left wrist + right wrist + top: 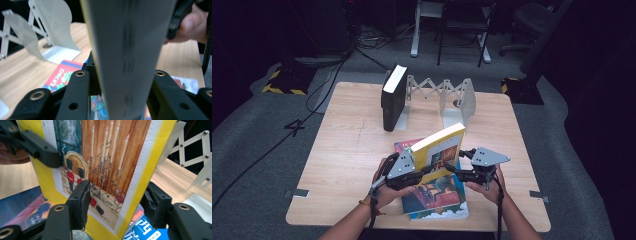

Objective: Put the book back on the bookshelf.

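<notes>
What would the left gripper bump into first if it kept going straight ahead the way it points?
Almost surely the yellow-edged book. It already stands between the left gripper jaws, right in front. Farther off, beyond it, is the other hand with its gripper, though depth there is hard to judge.

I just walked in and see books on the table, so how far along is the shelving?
One black book already stands in the folding metal rack. In hand: the yellow book is raised upright between the left gripper and the right gripper, both sets of jaws around it. Left: setting it in the rack, then the books lying flat beneath it.
</notes>
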### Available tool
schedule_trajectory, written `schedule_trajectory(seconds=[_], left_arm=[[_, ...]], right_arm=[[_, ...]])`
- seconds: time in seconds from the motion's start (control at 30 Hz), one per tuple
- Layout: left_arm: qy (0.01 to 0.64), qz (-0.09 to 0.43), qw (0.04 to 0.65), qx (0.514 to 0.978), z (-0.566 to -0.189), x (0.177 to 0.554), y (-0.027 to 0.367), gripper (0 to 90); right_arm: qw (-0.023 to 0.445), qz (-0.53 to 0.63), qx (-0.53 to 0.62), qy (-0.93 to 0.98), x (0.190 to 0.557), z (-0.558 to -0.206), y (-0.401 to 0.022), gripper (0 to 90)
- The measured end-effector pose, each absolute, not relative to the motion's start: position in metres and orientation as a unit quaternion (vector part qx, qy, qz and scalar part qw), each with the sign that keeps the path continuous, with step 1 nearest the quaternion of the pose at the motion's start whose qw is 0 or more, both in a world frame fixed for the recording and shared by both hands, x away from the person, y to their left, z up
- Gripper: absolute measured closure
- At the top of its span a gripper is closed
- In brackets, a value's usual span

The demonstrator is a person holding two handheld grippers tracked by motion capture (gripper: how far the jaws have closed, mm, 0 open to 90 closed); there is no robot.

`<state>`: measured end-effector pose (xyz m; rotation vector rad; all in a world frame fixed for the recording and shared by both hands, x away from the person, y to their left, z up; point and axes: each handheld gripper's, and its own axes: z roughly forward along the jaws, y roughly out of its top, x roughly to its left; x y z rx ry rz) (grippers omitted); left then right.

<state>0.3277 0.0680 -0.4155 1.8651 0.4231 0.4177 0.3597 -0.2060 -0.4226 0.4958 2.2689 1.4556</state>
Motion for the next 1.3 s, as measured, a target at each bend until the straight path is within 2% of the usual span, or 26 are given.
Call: schedule_trajectory(seconds=[0.33,0.47,0.57,0.83,1.07,1.3], left_arm=[[0.187,0.192,0.587,0.764,-0.394,0.327,0.066,65.3],[0.187,0.184,0.595,0.760,-0.394,0.329,0.065,72.8],[0.187,0.183,0.592,0.762,-0.393,0.330,0.065,73.6],[0.191,0.178,0.588,0.765,-0.391,0.332,0.067,74.5],[0.208,0.192,0.585,0.760,-0.387,0.337,0.076,75.0],[0.218,0.220,0.573,0.759,-0.381,0.342,0.084,75.1]], right_arm=[[0.199,0.522,0.175,0.810,0.358,-0.423,-0.206,43.6],[0.202,0.519,0.176,0.811,0.358,-0.423,-0.205,42.0],[0.203,0.518,0.177,0.812,0.358,-0.423,-0.204,41.8],[0.202,0.498,0.184,0.823,0.358,-0.422,-0.205,34.0],[0.196,0.486,0.210,0.825,0.359,-0.420,-0.223,31.1],[0.213,0.449,0.236,0.835,0.353,-0.428,-0.256,31.2]])
